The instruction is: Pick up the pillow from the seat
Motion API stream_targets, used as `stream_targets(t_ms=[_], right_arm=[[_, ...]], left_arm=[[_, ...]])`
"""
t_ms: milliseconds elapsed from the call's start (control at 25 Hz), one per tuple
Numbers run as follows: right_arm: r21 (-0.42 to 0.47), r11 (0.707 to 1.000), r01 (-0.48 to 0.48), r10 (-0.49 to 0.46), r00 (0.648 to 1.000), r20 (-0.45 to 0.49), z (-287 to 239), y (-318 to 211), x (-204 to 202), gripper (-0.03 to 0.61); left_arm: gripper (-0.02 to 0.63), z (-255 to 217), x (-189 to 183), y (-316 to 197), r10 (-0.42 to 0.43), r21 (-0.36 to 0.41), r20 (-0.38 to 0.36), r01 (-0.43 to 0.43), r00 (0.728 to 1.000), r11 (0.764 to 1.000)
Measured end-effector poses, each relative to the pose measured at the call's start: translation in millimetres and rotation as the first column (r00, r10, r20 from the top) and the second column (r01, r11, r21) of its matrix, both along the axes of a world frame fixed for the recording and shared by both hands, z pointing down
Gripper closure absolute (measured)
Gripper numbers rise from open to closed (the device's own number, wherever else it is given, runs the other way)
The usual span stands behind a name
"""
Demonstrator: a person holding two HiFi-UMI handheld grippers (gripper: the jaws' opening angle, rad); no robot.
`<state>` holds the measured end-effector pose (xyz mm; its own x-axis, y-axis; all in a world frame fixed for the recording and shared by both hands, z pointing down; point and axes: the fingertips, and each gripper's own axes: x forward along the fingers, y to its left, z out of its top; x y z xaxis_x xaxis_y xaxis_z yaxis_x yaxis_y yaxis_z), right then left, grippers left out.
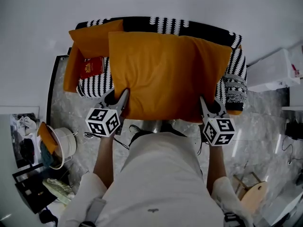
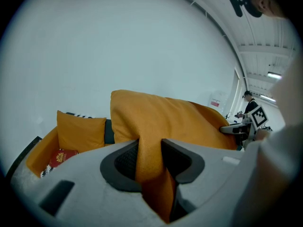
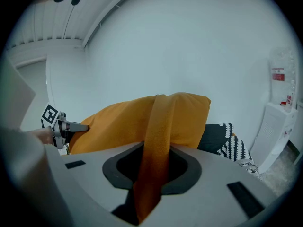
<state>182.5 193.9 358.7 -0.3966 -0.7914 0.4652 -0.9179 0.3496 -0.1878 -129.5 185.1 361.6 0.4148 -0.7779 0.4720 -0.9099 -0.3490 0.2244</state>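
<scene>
A large orange pillow (image 1: 168,74) hangs lifted in front of the black-and-white seat (image 1: 161,25), held at its two near corners. My left gripper (image 1: 124,96) is shut on the pillow's left corner; in the left gripper view the orange fabric (image 2: 150,167) is pinched between the jaws. My right gripper (image 1: 204,104) is shut on the right corner, and a fold of the pillow (image 3: 154,164) runs between its jaws in the right gripper view. A second orange pillow (image 1: 87,44) leans at the seat's left end.
A red booklet (image 1: 91,67) lies on the seat by the second pillow. A white basket (image 1: 64,145) stands on the floor at the left. A white cabinet (image 1: 272,70) is at the right, a wooden stool (image 1: 253,188) lower right. The person's torso fills the near foreground.
</scene>
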Motion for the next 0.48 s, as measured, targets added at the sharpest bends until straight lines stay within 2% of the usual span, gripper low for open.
stream_targets(t_ms=[480], right_arm=[[0.022,1.0,0.002,-0.001,1.0,-0.007,-6.4,6.5,4.3,0.487]], left_arm=[[0.474,-4.1,4.4,7.4,-0.007,0.022,-0.006,0.007,1.0,1.0]])
